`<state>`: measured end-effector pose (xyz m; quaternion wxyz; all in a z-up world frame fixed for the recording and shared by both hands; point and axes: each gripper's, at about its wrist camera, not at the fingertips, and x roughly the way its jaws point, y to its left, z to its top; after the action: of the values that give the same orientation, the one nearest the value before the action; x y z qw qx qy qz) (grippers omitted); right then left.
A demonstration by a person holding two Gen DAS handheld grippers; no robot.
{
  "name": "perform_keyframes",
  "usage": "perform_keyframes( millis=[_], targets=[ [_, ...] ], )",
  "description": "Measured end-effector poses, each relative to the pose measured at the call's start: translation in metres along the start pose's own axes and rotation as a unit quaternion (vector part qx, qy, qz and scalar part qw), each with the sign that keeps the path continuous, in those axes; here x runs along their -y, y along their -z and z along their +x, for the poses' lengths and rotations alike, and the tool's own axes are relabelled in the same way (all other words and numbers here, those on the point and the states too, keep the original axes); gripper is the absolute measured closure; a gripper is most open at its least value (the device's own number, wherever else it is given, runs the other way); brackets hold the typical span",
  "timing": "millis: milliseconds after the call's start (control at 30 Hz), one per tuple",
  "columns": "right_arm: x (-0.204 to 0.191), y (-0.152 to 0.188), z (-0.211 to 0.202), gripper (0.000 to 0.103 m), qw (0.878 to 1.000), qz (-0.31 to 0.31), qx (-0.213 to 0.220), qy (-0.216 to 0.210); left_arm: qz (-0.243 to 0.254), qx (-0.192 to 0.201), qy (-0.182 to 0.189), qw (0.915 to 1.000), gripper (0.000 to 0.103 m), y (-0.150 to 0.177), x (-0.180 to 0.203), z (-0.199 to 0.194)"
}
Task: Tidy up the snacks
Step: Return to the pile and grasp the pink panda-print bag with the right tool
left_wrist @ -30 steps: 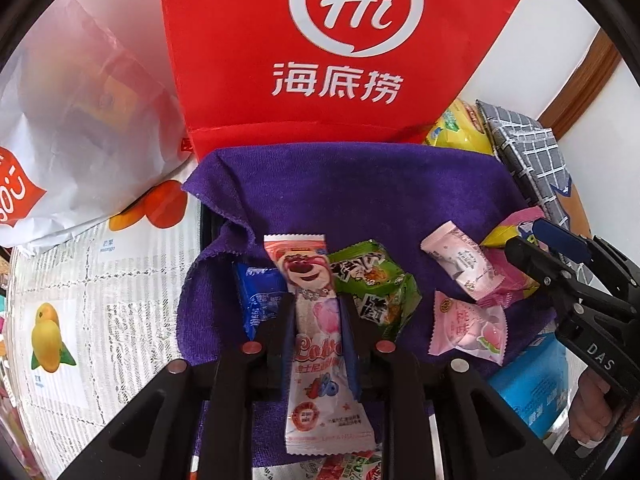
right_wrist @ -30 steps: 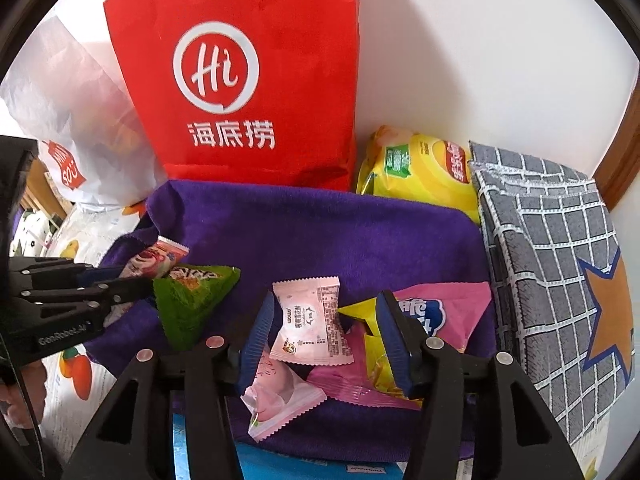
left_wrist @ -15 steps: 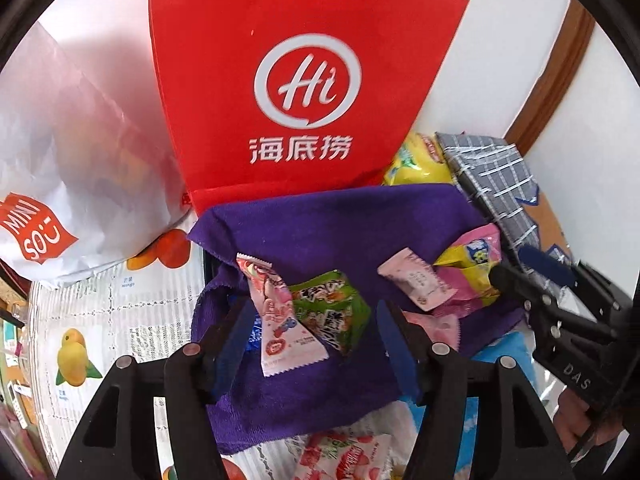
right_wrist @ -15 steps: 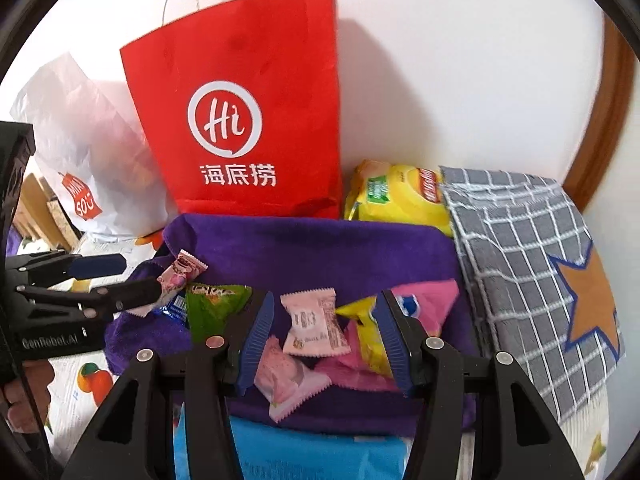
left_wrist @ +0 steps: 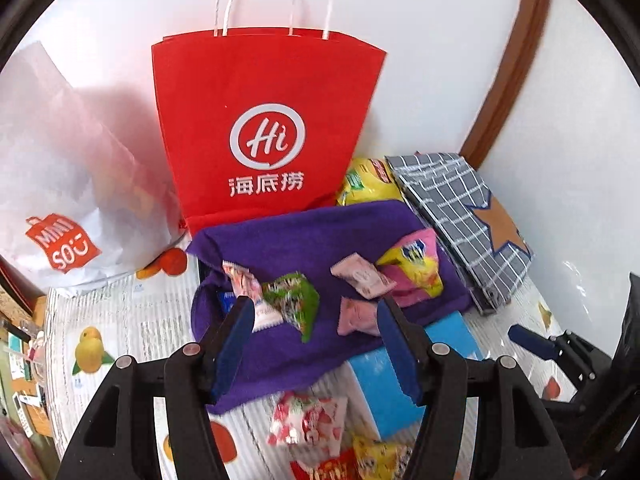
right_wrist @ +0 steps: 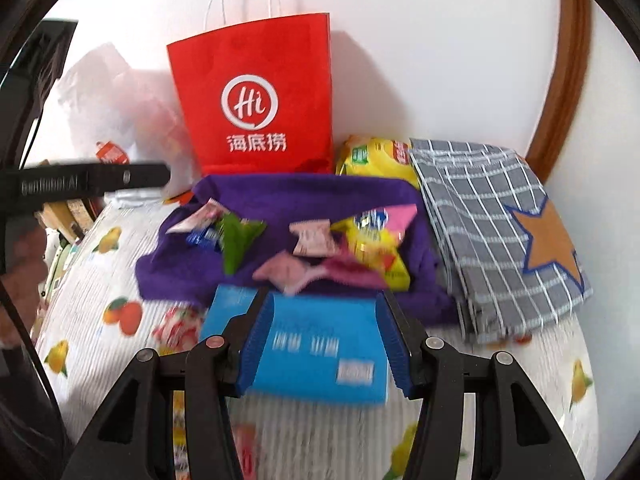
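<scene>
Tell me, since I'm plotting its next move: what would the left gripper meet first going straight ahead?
Probably the purple cloth, near the green packet and pink packet; depth is unclear.

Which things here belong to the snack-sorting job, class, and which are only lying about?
Belong to the job:
- purple cloth holding the sorted snacks
- green packet
- pale pink packet
- strawberry-print packet, not yet on the cloth
- left gripper, open and empty

Lying about:
- red paper bag
- white plastic bag
- checked grey bag
- blue box
</scene>
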<state>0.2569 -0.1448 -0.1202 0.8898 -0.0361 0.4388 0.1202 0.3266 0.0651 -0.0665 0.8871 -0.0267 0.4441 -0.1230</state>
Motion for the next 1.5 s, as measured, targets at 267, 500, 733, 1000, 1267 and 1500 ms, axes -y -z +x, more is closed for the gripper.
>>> perform_keyframes(
  millis=[267,500,733,1000,1267,1500],
  targets=[
    [-0.011,0.046,-0.026,0.050,1.000,0.019,-0.013,-0.013,0.004,-0.015,-0.003,0.9999,0.042,0.032,0.001,-0.022],
    [-0.030,0.078,-0.040,0.049,0.999,0.015,-0.022,-0.027,0.010,-0.021,-0.018,0.9996,0.042,0.060,-0.006,-0.037],
    [-0.048,0.104,-0.039,0.041,0.998,0.005,-0.038,-0.043,-0.011,-0.046,-0.016,0.9988,0.042,0.091,-0.024,-0.031],
    [-0.067,0.120,-0.024,0.040,0.997,-0.007,-0.064,-0.048,-0.027,-0.060,-0.014,0.9977,0.042,0.109,-0.041,-0.027],
    [-0.080,0.124,-0.009,0.036,0.996,-0.026,-0.076,-0.045,-0.035,-0.067,-0.013,0.9971,0.042,0.115,-0.050,-0.023],
    [-0.093,0.122,0.007,0.030,0.995,-0.047,-0.074,-0.036,-0.035,-0.076,-0.012,0.9965,0.042,0.118,-0.052,-0.014]
  ],
)
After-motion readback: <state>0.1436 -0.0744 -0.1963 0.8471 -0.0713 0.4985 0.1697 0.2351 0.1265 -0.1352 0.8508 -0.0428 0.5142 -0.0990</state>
